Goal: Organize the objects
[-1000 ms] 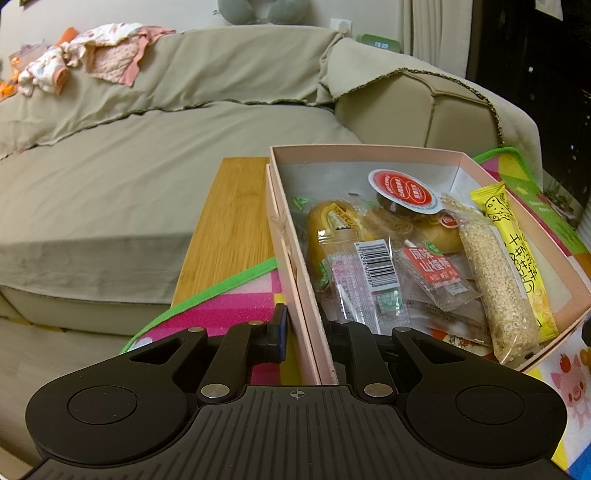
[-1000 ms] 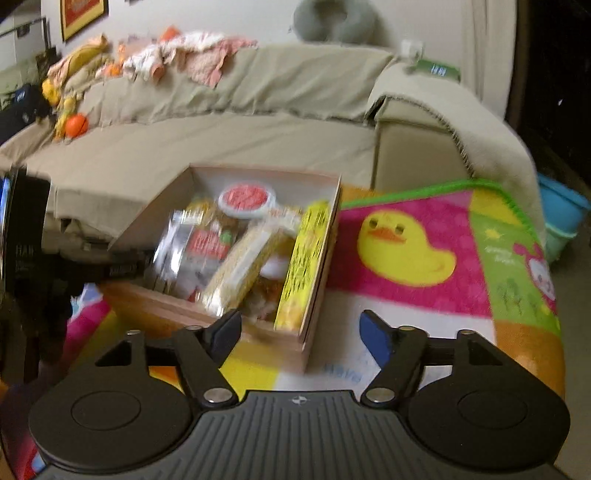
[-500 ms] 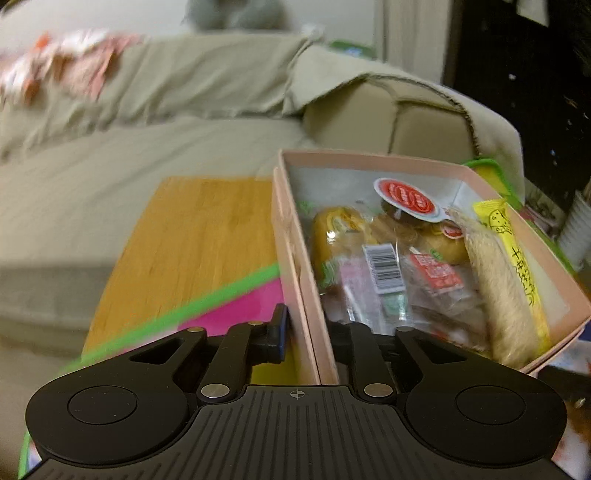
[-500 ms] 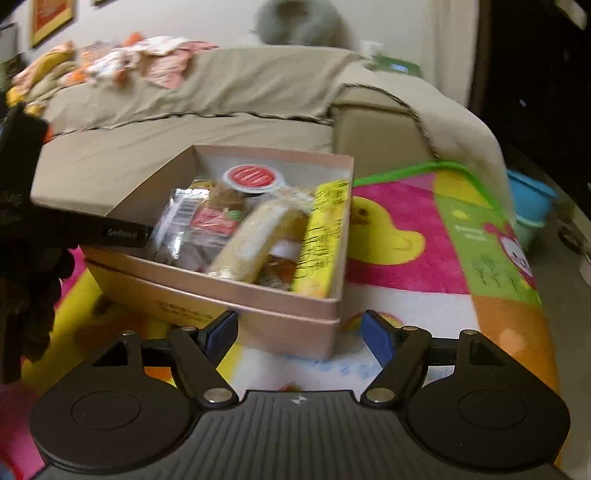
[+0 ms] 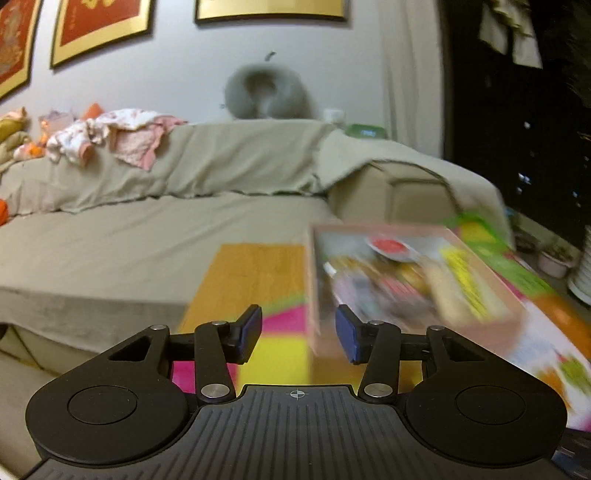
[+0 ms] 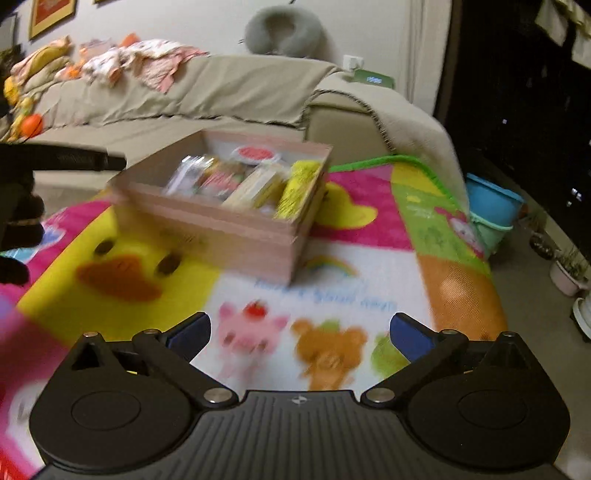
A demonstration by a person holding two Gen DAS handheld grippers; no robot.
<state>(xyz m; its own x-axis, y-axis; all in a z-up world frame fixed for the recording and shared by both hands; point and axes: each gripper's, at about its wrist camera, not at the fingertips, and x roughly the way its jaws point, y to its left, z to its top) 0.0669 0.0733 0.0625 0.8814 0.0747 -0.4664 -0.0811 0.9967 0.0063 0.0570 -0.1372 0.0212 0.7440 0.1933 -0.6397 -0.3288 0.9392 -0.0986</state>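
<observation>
A pink cardboard box (image 6: 221, 229) full of wrapped snacks stands on a colourful play mat (image 6: 332, 288); it also shows blurred in the left wrist view (image 5: 321, 325). A yellow snack packet (image 6: 299, 188) lies along its right side and a red-lidded cup (image 6: 253, 153) sits at its back. My left gripper (image 5: 298, 332) is open and empty, just in front of the box's near left corner, apart from it. My right gripper (image 6: 299, 332) is open wide and empty, well back from the box above the mat.
A beige covered sofa (image 5: 147, 221) runs behind the mat, with clothes (image 6: 140, 62) on its back and a grey neck pillow (image 6: 282, 33). A wooden board (image 5: 255, 273) lies left of the box. Blue tubs (image 6: 491, 206) and plant pots (image 6: 569, 273) stand at the right.
My left gripper has let go of the box's left wall, opened and pulled back and up. My right gripper has drawn back from the box and opened wider.
</observation>
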